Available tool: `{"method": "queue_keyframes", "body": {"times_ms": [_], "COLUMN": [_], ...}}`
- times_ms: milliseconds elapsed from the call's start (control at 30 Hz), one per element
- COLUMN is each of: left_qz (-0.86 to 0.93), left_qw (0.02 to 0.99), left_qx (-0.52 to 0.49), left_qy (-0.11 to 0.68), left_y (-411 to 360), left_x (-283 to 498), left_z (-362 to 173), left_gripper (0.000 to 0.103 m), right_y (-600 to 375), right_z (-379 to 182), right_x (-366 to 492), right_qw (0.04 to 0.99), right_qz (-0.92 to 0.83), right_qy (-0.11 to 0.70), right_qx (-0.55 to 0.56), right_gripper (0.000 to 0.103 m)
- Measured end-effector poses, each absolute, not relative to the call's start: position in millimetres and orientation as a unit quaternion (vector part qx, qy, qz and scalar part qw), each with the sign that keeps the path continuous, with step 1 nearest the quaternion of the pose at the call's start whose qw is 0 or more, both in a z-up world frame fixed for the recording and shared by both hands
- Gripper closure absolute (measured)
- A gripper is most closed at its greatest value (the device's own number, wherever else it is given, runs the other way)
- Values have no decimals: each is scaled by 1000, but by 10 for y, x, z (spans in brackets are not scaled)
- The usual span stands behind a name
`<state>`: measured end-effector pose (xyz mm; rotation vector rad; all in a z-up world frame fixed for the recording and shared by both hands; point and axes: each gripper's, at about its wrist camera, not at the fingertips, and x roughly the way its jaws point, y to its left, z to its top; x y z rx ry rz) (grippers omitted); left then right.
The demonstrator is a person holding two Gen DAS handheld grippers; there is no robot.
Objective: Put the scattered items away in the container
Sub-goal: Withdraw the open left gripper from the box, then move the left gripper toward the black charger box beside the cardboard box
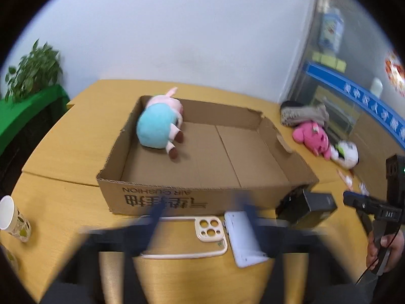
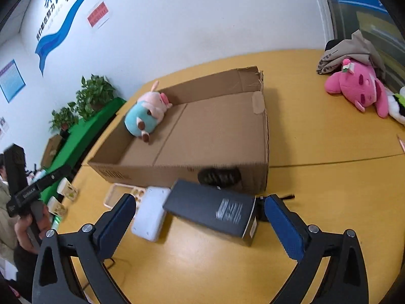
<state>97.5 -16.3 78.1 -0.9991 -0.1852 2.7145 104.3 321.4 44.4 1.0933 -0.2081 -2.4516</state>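
An open cardboard box (image 1: pixel 162 197) (image 2: pixel 227 136) lies on the yellow table, with a pink-and-blue plush pig (image 1: pixel 157 126) (image 2: pixel 144 119) in its far left corner. In front of it lie a cream phone case (image 1: pixel 210 228) (image 2: pixel 114 195), a white flat device (image 1: pixel 245 238) (image 2: pixel 152 215) and a black carton (image 1: pixel 311 205) (image 2: pixel 215 207). My left gripper (image 1: pixel 201 204), blurred, hovers over the case and device, its fingers apart and holding nothing. My right gripper (image 2: pixel 200 198) (image 1: pixel 367 202) stands wide open, its blue pads on either side of the black carton without touching it.
A pink plush (image 1: pixel 314 136) (image 2: pixel 354 88), a white-and-green plush (image 1: pixel 346 152) (image 2: pixel 397 106) and a folded cloth (image 1: pixel 303 114) (image 2: pixel 349 50) lie right of the box. A dark object (image 2: pixel 220 176) sits against its front wall. Paper cups (image 1: pixel 12 217) (image 2: pixel 65 190) stand left.
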Motion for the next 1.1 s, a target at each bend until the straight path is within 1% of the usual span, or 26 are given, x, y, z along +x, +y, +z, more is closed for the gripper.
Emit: {"method": "queue_keyframes", "body": {"times_ms": [33, 67, 100, 133, 167, 200, 233, 267, 300, 467, 633, 1100], "left_qz": [924, 924, 928, 933, 937, 940, 944, 950, 956, 961, 961, 958], "left_qw": [133, 138, 136, 127, 117, 107, 94, 86, 85, 80, 78, 82], "left_qx": [-354, -352, -343, -331, -325, -321, -313, -295, -275, -264, -264, -275], "left_qy": [-57, -56, -56, -55, -54, -53, -53, -55, -55, -28, -23, -19], "left_y": [-107, -79, -53, -34, -19, -7, 3, 2, 1, 86, 101, 139], "left_x": [968, 979, 999, 1027, 1046, 1065, 1098, 1148, 1209, 1306, 1334, 1294], "left_z": [757, 753, 755, 771, 789, 808, 829, 851, 877, 879, 860, 851], "left_gripper": [97, 97, 97, 92, 69, 48, 13, 12, 12, 12, 12, 12], "right_y": [3145, 3020, 2909, 2815, 2728, 2647, 2573, 2485, 2421, 2223, 2163, 2238], "right_z": [427, 411, 395, 377, 361, 359, 367, 389, 426, 530, 519, 442], "right_x": [1071, 1078, 1098, 1099, 1096, 1108, 1130, 1159, 1206, 1331, 1320, 1271], "right_qw": [218, 215, 213, 214, 217, 216, 209, 202, 200, 192, 199, 207], "right_qz": [-892, -897, -897, -897, -896, -897, -899, -903, -909, -921, -921, -917], "right_qy": [-69, -60, -49, -44, -43, -39, -31, -23, -16, 26, 40, 36], "right_qx": [389, 383, 383, 385, 385, 385, 384, 378, 365, 337, 334, 338], "right_gripper": [9, 20, 49, 57, 57, 44, 15, 4, 1, 0, 0, 0]}}
